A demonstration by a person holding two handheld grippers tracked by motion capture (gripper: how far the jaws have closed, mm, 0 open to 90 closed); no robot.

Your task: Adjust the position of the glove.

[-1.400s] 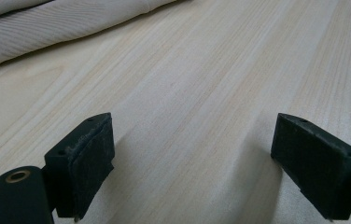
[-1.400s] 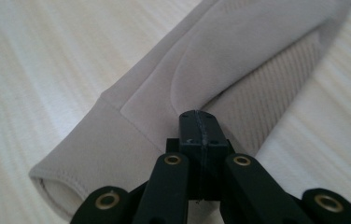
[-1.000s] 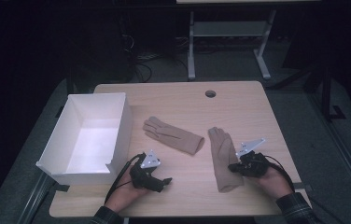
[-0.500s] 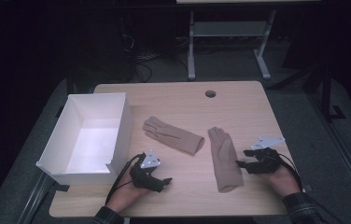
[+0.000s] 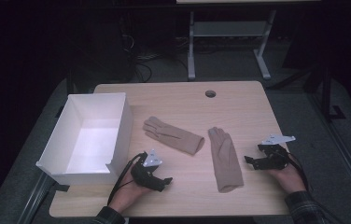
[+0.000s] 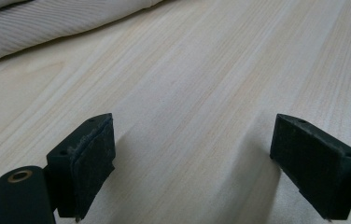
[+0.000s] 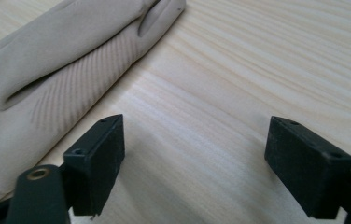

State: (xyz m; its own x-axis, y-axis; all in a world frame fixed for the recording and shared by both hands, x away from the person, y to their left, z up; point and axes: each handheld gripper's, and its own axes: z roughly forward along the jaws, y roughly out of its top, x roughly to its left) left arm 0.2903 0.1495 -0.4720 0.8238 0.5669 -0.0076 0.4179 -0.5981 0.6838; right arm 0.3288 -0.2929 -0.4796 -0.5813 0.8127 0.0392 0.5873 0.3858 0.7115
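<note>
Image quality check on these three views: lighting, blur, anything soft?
High view: table lit, surroundings nearly black, white box interior bright, the whole picture a little soft. Left gripper view: wood grain sharp mid-frame, near fingers slightly soft, faint shadows under them. Right gripper view: glove ribbing crisp, even light, no glare.

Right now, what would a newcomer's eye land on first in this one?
Probably the two tan gloves flat on the wooden table: the left glove lies slantwise at centre, the right glove points away from the person. Next, the white box at the table's left edge. The right tool sits open beside the right glove, its jaws just having opened, nothing between them.
</note>
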